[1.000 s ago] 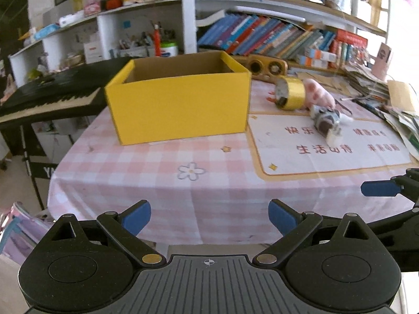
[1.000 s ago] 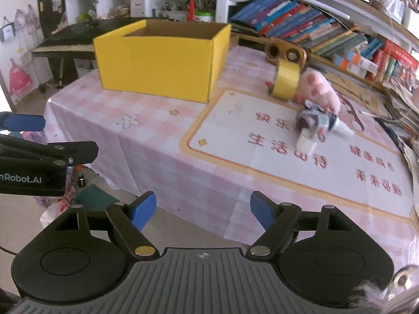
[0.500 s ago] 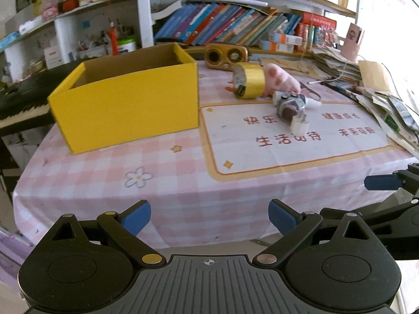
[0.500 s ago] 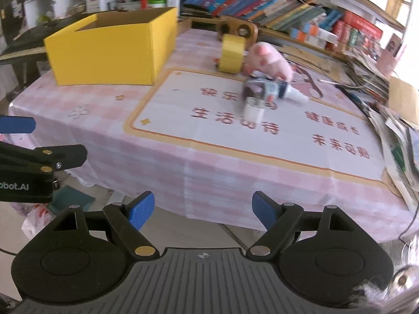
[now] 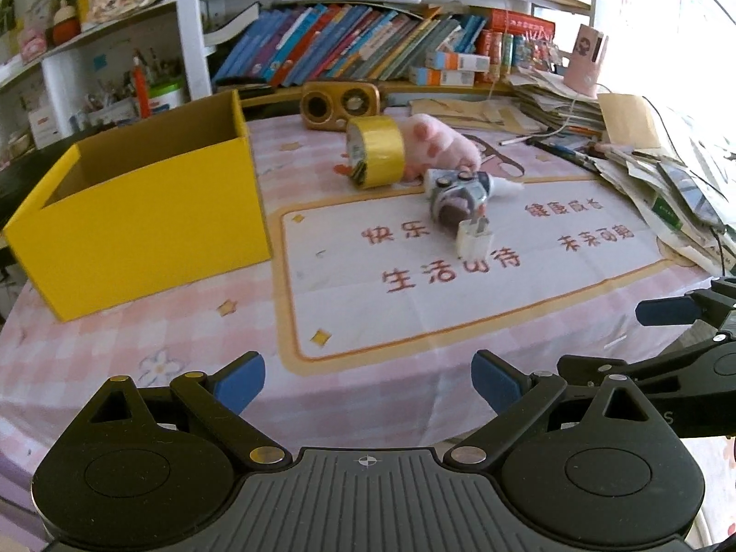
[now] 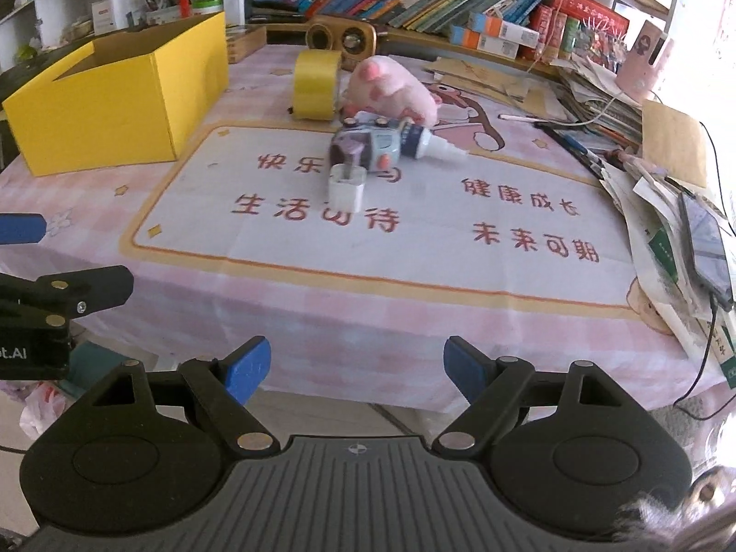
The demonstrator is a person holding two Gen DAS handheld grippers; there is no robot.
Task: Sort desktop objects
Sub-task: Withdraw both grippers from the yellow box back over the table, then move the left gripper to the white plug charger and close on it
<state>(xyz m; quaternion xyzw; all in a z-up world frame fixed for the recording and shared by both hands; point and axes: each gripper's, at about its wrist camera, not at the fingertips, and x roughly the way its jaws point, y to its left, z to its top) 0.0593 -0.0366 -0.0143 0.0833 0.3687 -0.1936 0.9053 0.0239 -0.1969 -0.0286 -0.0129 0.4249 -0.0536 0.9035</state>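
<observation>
Left gripper (image 5: 368,379): jaws spread wide, nothing between the blue pads (image 5: 241,379). It hangs over the near edge of the table (image 5: 115,345), tilted down toward the cloth. Its black frame also shows at the left border of the right wrist view.

Right gripper (image 6: 356,368): jaws spread wide, nothing between them. It sits just off the table's near edge, floor visible under the fingertips. Its frame shows at the right border of the left wrist view, so the two grippers are side by side, near each other.

Ahead of both, well apart from the fingertips, the objects cluster past the middle of the printed mat (image 6: 414,239). Nearest is a white charger plug (image 6: 346,187), standing upright. Touching it from behind is a grey-blue toy (image 6: 368,145) on its side. A white squeeze bottle with a pointed nozzle (image 6: 432,142) lies against the toy, nozzle pointing right. Behind these, a pink plush (image 6: 391,87), and just to its left a roll of yellow tape (image 6: 315,85) standing on edge, touching or nearly touching the plush.

Yellow cardboard box (image 5: 138,221): open top, on the left side of the table, apart from the cluster; interior looks bare as far as visible.

Beyond the tape: a gold speaker (image 5: 340,100) at the back edge. Loose papers (image 6: 667,211) piled along the right side.
</observation>
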